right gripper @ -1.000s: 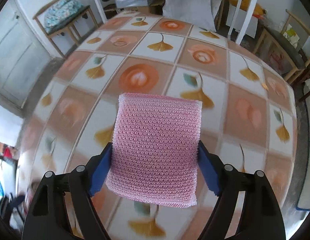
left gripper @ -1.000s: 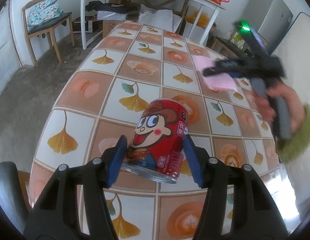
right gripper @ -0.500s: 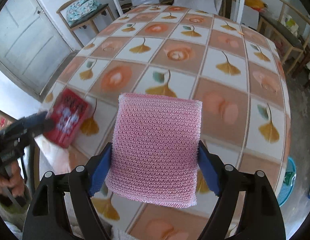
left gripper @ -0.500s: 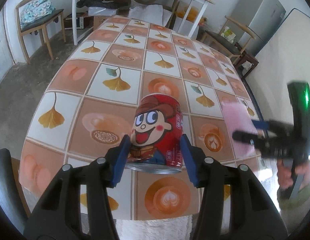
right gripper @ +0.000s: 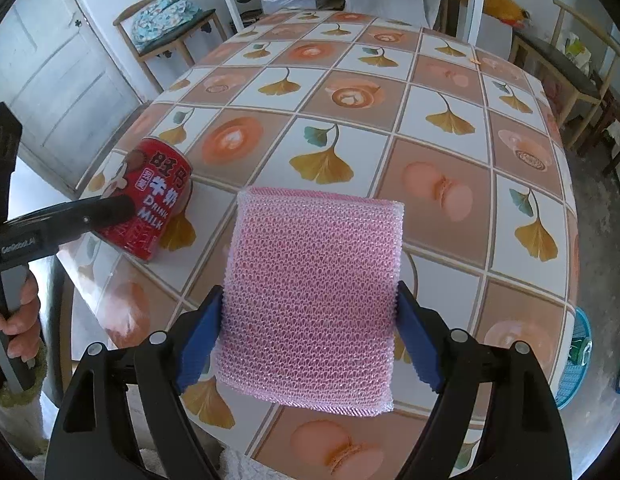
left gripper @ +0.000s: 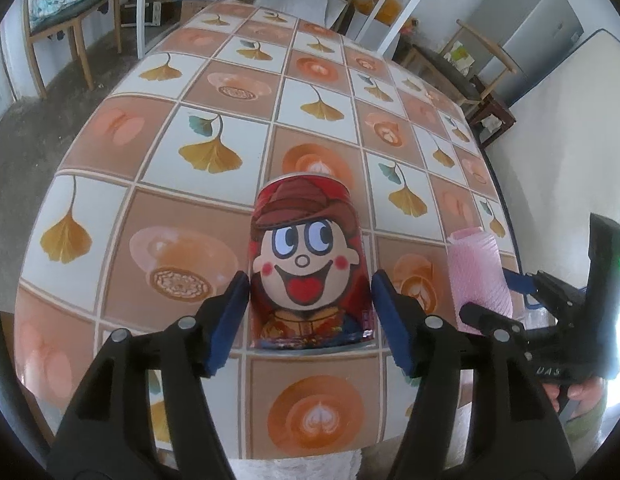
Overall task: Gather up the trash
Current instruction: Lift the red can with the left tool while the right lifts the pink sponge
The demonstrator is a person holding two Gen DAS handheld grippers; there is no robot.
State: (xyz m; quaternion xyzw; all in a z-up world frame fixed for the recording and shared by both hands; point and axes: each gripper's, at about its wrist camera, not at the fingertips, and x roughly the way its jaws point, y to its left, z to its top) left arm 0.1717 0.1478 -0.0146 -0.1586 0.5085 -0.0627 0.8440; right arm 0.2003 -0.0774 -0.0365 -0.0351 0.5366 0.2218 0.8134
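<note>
My left gripper [left gripper: 308, 314] is shut on a red milk can [left gripper: 308, 264] with a cartoon boy's face, held tilted near the front edge of the tiled table [left gripper: 214, 92]. The can also shows at the left of the right wrist view [right gripper: 152, 200]. My right gripper [right gripper: 310, 336] is shut on a pink mesh sponge [right gripper: 314, 296] and holds it above the table's front part. The sponge also shows at the right of the left wrist view [left gripper: 480, 276], close beside the can.
A wooden chair with a cushion [right gripper: 166, 28] stands at the far left. A white table frame [left gripper: 390, 8] and more chairs [right gripper: 578, 68] are behind the table. A blue basket [right gripper: 576, 360] sits on the floor at the right. A white fluffy cloth [left gripper: 302, 468] lies below the front edge.
Both grippers have drawn back toward the table's front edge with their loads. The right gripper with the sponge has come from far back to close beside the can.
</note>
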